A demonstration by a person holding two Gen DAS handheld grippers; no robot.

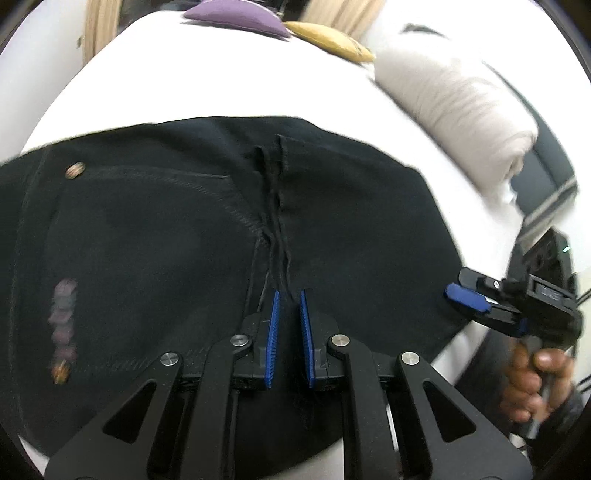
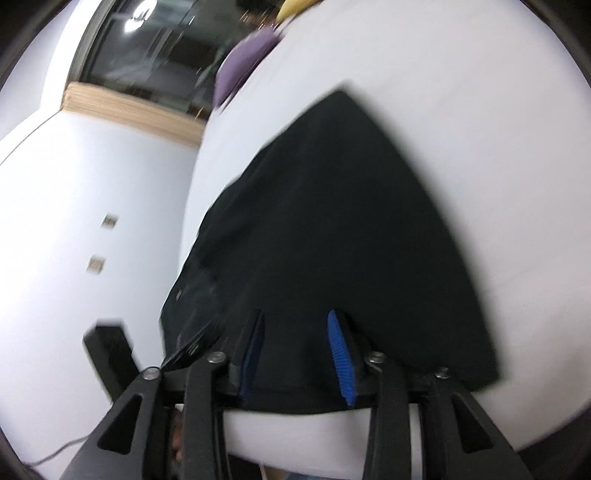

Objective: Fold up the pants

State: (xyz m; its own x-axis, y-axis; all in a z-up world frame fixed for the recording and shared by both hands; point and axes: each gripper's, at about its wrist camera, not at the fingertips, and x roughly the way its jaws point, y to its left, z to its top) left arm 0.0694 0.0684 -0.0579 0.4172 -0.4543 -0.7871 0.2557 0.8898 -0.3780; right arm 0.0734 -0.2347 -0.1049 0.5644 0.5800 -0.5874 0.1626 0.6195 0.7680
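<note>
The black pants [image 1: 192,236] lie spread flat on the white bed [image 1: 207,85], already looking doubled over, filling the near half of my left view. They look like soft, fairly heavy denim-like cloth: limp, likely to sag and slide out of line if lifted at one point only, so I judge the sound hold is at two edge points at once, pinching all layers together near the hem or waistband. My left gripper [image 1: 288,325] hovers over the near edge by some loose threads [image 1: 273,236], jaws a narrow gap apart and nothing between them. My right gripper [image 2: 295,350] has its jaws well apart, low over the near edge of the cloth; whether fabric sits between them I cannot tell. The left view alone shows the stitched pocket seam, a button [image 1: 75,170], a worn patch at left, and a rolled cream blanket [image 1: 454,110] at far right. The right view alone shows the pants tapering to a far corner, the wall and a dark window [image 2: 147,48]. Both show the purple cushion [image 1: 236,16].
</note>
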